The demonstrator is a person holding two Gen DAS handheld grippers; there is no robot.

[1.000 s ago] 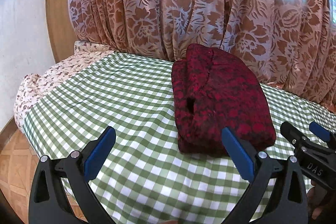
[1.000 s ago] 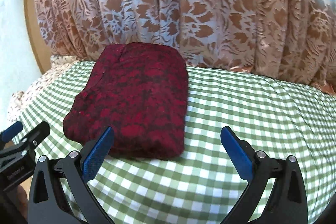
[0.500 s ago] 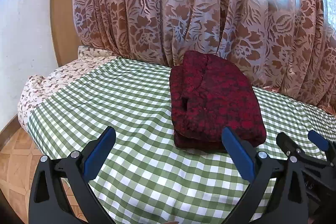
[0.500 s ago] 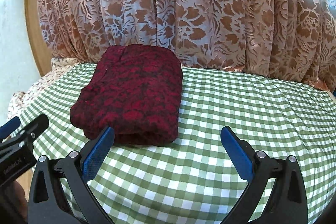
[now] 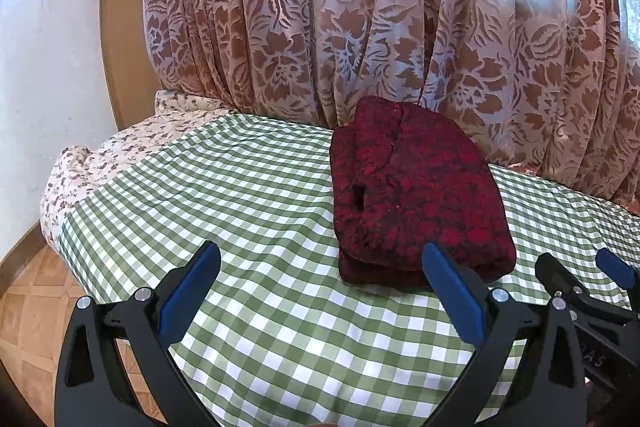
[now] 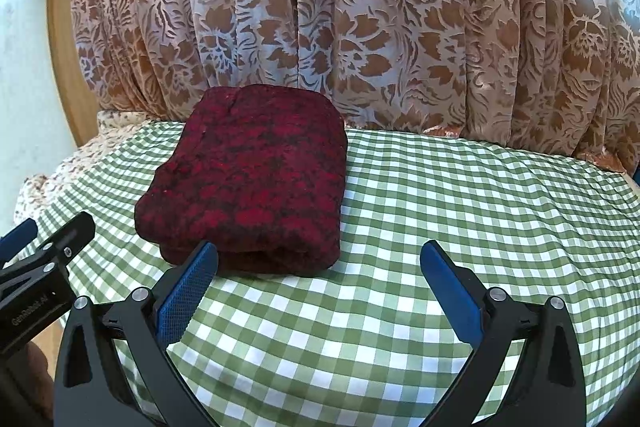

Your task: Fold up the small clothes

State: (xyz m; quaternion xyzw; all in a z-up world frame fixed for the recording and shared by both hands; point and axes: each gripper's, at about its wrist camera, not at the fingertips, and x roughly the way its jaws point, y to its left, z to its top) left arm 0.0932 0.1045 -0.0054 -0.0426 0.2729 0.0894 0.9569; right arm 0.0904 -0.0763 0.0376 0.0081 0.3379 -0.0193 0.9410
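Note:
A dark red patterned garment point(image 5: 416, 187) lies folded into a thick rectangle on the green checked cloth point(image 5: 248, 211); it also shows in the right wrist view point(image 6: 256, 179). My left gripper point(image 5: 320, 275) is open and empty, held back from the garment's near edge, to its left. My right gripper point(image 6: 318, 273) is open and empty, just in front of the garment's near right corner. Each gripper shows at the edge of the other's view: the right one point(image 5: 588, 287), the left one point(image 6: 44, 243).
A brown floral curtain point(image 5: 400, 27) hangs right behind the garment. A floral sheet point(image 5: 120, 155) shows at the surface's left end, by a white wall point(image 5: 48, 67) and a wooden frame. Tiled floor point(image 5: 28, 307) lies lower left.
Both grippers have drawn back and risen from the folded garment, which now sits farther off. The garment lies still and both grippers stay open.

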